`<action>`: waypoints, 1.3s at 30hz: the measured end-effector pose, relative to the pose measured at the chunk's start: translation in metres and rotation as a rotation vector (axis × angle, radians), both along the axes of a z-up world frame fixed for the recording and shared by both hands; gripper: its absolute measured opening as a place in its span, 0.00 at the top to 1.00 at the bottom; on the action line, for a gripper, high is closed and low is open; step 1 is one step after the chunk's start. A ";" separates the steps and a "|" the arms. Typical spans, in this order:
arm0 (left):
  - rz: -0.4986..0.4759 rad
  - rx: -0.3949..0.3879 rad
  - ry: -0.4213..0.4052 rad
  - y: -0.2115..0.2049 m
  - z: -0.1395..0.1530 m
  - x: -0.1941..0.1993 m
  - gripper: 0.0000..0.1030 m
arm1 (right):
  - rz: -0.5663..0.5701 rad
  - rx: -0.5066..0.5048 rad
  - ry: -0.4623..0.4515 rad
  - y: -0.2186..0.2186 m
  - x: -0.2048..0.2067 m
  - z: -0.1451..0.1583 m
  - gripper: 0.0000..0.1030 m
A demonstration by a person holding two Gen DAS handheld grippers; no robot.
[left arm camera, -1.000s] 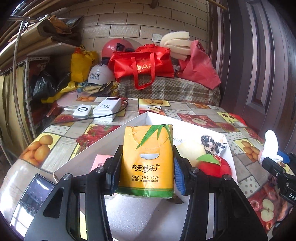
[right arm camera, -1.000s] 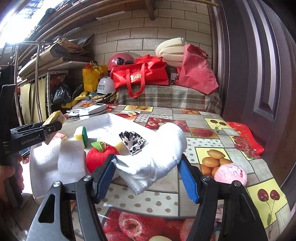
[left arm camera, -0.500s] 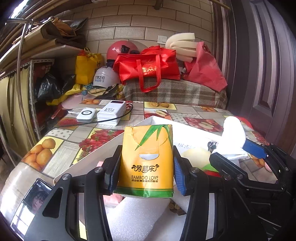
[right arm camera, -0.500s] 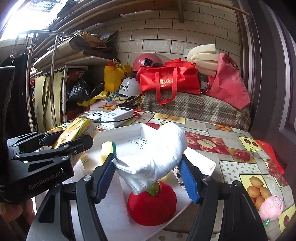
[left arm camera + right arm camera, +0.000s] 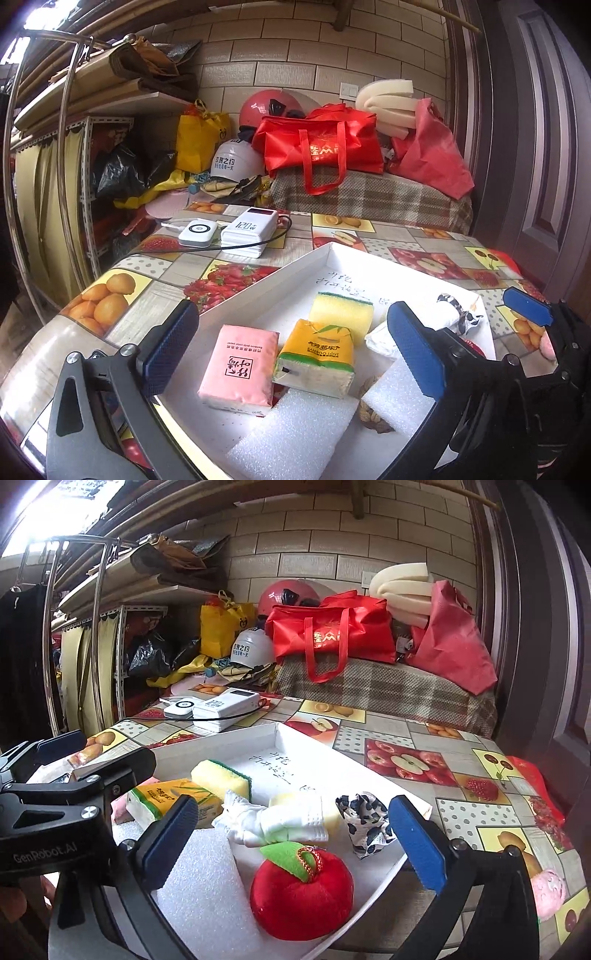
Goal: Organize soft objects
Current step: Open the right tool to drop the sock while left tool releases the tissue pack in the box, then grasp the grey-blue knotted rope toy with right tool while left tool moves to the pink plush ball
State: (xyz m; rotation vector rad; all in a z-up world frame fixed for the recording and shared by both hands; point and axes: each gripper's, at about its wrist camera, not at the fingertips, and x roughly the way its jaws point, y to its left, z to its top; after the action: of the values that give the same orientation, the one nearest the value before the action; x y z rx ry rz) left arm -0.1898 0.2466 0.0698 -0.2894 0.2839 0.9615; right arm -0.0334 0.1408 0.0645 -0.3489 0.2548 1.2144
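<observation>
Yellow tissue pack (image 5: 317, 356) lies flat in the white tray (image 5: 273, 275), touching the pink tissue pack (image 5: 240, 371) on its left and leaning over a white foam sheet (image 5: 291, 428) at its near edge. Yellow-green sponge (image 5: 341, 308) sits just behind it. White rolled sock (image 5: 280, 821) lies in the tray mid-right, resting against a pale yellow sponge (image 5: 332, 814), with the red plush apple (image 5: 301, 891) just in front and a black-and-white patterned cloth (image 5: 365, 823) beside it near the tray's right edge. A second foam block (image 5: 397, 400) sits right of the tissue packs.

Left gripper (image 5: 291, 345): jaws spread wide, nothing between them, hovering over the tissue packs. Right gripper (image 5: 291, 840): jaws also spread wide, empty, sock and apple framed between the blue pads (image 5: 417, 843) but untouched.

Tray sits on a fruit-print tablecloth (image 5: 406, 760). Pink plush (image 5: 548, 891) lies on the cloth outside the tray, far right. Two white power banks (image 5: 249, 229) with a black cable sit behind the tray. Red bags (image 5: 321, 147) and helmets are piled at the wall.
</observation>
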 end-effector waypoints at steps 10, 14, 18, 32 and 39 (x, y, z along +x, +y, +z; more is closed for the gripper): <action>-0.001 -0.003 -0.002 0.000 0.001 -0.001 0.00 | -0.017 0.016 0.011 -0.002 0.003 0.002 0.00; -0.001 -0.004 -0.005 0.000 0.001 -0.001 0.00 | -0.023 0.028 0.006 -0.004 0.002 0.002 0.00; 0.010 -0.007 -0.019 -0.001 0.002 -0.004 0.00 | -0.034 0.043 0.011 -0.007 0.003 0.002 0.00; 0.015 0.077 -0.007 -0.017 0.006 -0.001 0.00 | 0.007 0.032 0.054 -0.039 -0.002 -0.001 0.00; -0.086 0.096 -0.014 -0.047 0.007 0.009 0.00 | 0.052 -0.009 0.050 -0.078 -0.008 -0.004 0.00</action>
State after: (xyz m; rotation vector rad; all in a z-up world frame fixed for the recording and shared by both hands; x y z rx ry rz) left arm -0.1811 0.1992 0.0763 -0.1941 0.2350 0.8847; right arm -0.0416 0.0630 0.0605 -0.3347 0.2958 1.2748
